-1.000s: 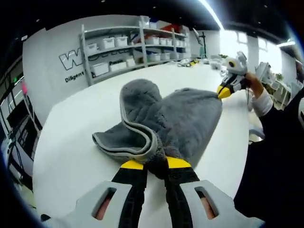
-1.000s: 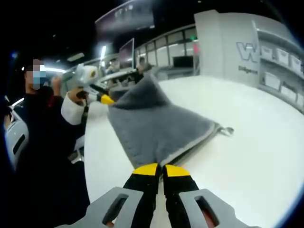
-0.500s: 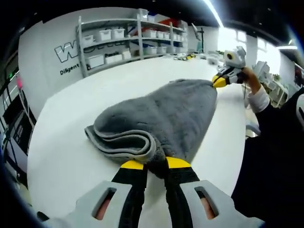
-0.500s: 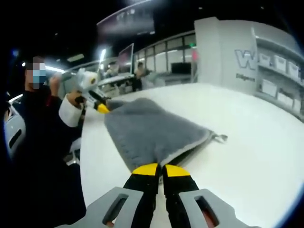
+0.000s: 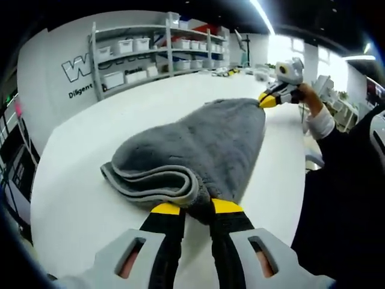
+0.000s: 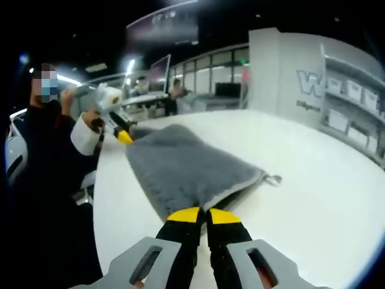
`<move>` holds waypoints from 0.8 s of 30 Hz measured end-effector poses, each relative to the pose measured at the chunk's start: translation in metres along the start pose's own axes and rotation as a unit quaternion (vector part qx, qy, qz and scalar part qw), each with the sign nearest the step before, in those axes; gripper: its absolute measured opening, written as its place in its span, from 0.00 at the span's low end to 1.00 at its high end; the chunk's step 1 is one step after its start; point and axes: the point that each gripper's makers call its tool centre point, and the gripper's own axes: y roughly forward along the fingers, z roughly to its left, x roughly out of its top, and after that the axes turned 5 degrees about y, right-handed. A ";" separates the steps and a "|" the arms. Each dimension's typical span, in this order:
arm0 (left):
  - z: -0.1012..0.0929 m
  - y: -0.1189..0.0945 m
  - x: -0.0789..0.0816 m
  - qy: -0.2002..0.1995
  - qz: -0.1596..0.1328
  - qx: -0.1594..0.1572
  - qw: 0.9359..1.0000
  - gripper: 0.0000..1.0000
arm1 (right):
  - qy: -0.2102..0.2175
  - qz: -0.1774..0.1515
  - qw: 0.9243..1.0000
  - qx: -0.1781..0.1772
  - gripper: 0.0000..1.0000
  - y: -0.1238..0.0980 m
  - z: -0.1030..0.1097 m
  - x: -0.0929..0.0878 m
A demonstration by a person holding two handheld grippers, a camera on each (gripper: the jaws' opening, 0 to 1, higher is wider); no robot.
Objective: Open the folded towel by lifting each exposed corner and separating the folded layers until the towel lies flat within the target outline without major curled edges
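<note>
Grey towel (image 5: 204,144) mid-frame on white table (image 5: 78,198), stretched between both. Left gripper (image 5: 196,208) clamped on near folded corner; right gripper (image 6: 197,215) pinched tight on opposite corner.

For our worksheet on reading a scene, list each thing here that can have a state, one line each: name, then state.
towel: grey, still folded in layers, stretched between both grippers, lying on the table.
left gripper: shut on one towel corner.
right gripper: shut on the opposite corner.
table: white, towel resting on it.
shelf bins: sitting on the wall shelves; whether they have lids cannot be told.
</note>
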 end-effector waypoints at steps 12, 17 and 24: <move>-0.001 -0.006 0.002 0.004 -0.001 0.000 1.000 0.28 | -0.029 -0.005 0.999 -0.044 0.00 -0.001 -0.016 0.002; 0.000 -0.005 0.000 0.008 0.004 -0.001 1.000 0.30 | -0.032 -0.009 0.998 -0.049 0.00 -0.001 -0.018 0.004; 0.001 -0.009 -0.004 0.011 0.014 0.003 1.000 0.33 | -0.043 -0.015 0.997 -0.068 0.01 -0.001 -0.023 0.006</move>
